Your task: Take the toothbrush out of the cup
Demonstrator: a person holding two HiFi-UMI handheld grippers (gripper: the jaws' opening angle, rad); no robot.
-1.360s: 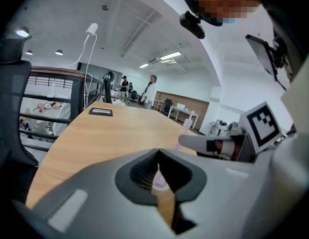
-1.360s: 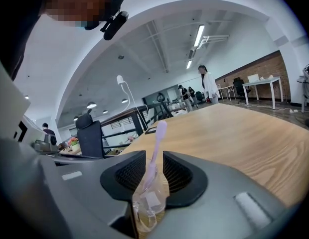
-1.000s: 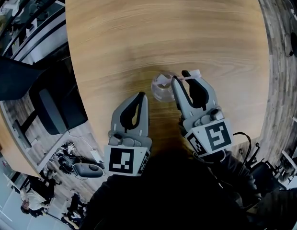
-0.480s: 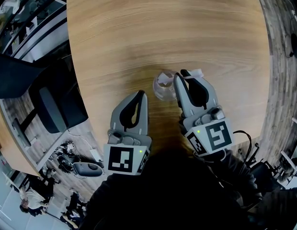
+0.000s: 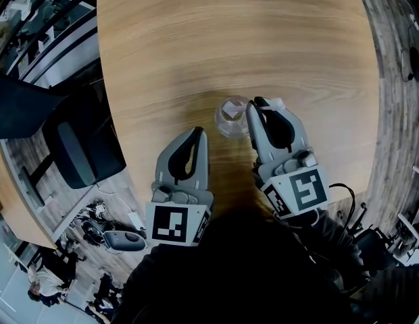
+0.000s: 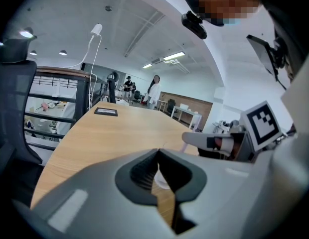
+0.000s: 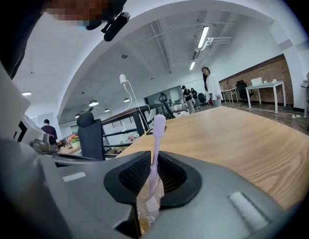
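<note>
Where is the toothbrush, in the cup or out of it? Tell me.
In the cup. The pink toothbrush stands nearly upright with its lower end down inside the clear cup and its head well above the rim.

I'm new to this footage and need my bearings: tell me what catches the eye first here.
A pale pink toothbrush stands nearly upright between the fingers of the right gripper, which have just been closing and now seem to pinch its handle. It rises from a clear cup on the wooden table. The left gripper sits to the cup's left, fingers together and empty.
</note>
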